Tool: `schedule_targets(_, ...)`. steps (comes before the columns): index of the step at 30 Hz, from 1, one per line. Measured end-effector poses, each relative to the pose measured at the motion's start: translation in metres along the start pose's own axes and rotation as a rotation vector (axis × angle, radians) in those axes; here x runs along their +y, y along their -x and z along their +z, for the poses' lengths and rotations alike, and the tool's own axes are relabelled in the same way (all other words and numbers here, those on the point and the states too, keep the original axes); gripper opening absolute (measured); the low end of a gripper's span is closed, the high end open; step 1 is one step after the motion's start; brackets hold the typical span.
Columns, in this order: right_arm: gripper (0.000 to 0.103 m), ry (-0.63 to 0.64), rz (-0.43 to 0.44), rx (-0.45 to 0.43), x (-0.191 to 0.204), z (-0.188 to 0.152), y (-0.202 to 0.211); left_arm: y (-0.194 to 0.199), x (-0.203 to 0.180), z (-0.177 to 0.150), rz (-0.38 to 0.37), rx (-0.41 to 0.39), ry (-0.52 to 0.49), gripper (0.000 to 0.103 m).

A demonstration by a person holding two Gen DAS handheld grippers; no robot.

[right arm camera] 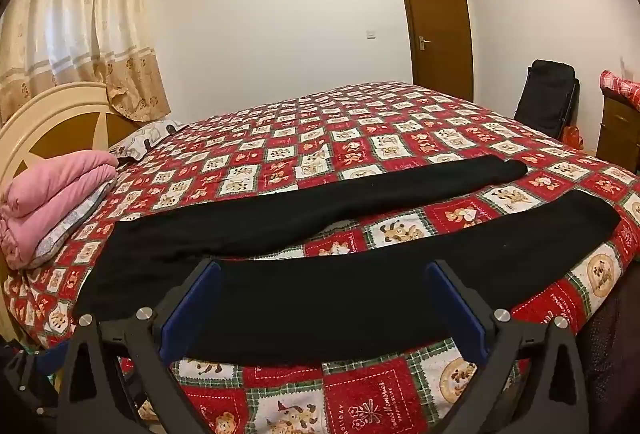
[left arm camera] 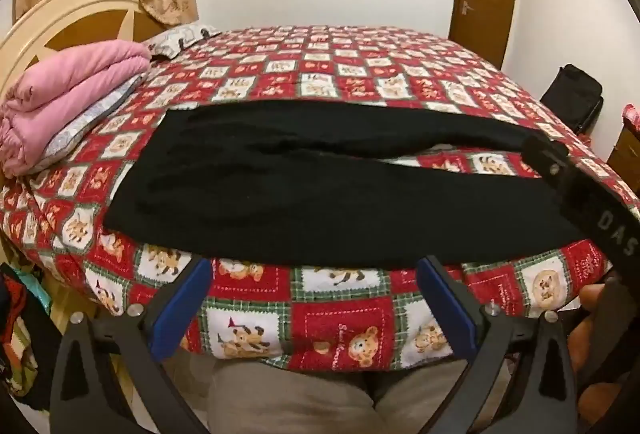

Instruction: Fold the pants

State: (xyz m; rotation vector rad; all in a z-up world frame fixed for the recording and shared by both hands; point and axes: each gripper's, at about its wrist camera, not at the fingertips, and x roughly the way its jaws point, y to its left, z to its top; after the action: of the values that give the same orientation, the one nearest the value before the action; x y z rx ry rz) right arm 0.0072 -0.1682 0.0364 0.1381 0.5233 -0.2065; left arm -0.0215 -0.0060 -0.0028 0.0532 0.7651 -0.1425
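With our left gripper [left arm camera: 314,298] and right gripper [right arm camera: 324,306] both spread wide and empty, we judge the soft, limp black fabric pants [right arm camera: 304,266], lying flat on the red patchwork quilt [right arm camera: 360,138], best pinched at waistband and cuffs.

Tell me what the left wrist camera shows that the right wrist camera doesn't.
Only the left wrist view shows the right gripper from outside, hanging over the far leg's cuff end, and the person's beige trousers at the bed's edge. Only the right wrist view shows both cuffs lying free, ceiling lights and a red checked cloth on a cabinet. Both show the black pants spread flat on the patchwork bedspread, legs apart, the pink blanket, the door and open jaws.
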Motion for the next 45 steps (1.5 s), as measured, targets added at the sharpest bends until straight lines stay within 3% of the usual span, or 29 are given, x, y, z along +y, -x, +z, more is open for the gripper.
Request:
schedule_targets(3, 0.102, -0.008, 0.009, -0.003, -0.002, -0.001, 0.001, 0.002, 0.001, 0.004, 0.068, -0.048, -0.011, 0.103)
schedule_targets(8, 0.102, 0.007, 0.008, 0.002, 0.006, -0.005, -0.006, -0.008, 0.036, 0.012, 0.174, -0.079, 0.086, 0.103)
schedule_targets(15, 0.102, 0.022, 0.017, 0.009, 0.012, -0.008, -0.008, -0.021, 0.046, 0.008, 0.171, -0.037, 0.108, 0.103)
schedule_targets(45, 0.102, 0.022, 0.028, 0.028, 0.015, -0.011, -0.01, -0.014, 0.038, 0.006, 0.179, -0.053, 0.08, 0.103)
